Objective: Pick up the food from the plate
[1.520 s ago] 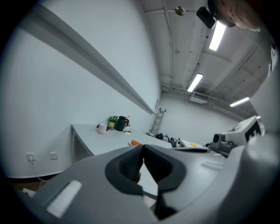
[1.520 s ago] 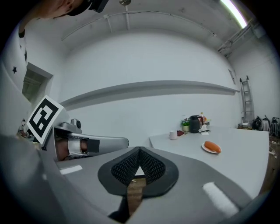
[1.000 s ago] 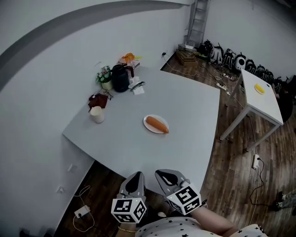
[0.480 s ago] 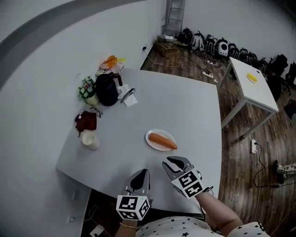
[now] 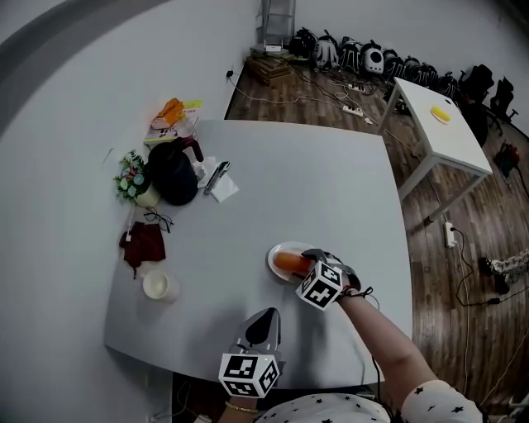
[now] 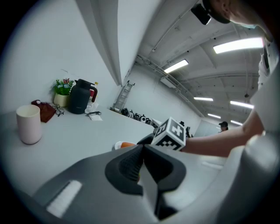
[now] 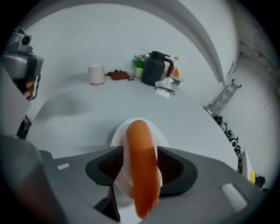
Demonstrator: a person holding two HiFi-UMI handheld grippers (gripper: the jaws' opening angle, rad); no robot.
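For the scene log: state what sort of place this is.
Probably a lab or office workroom, not a kitchen: white work tables on a wood floor, a row of bags and gear along the wall, a stepladder, and ceiling strip lights.

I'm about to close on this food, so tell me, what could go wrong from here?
The right gripper has its jaws opening around the orange food, pads not pressing it.
One: the plate looks about as wide as the gap, so closing may catch its rim instead.
Two: the food's near end seems to overhang the plate; a squeeze could roll it off.
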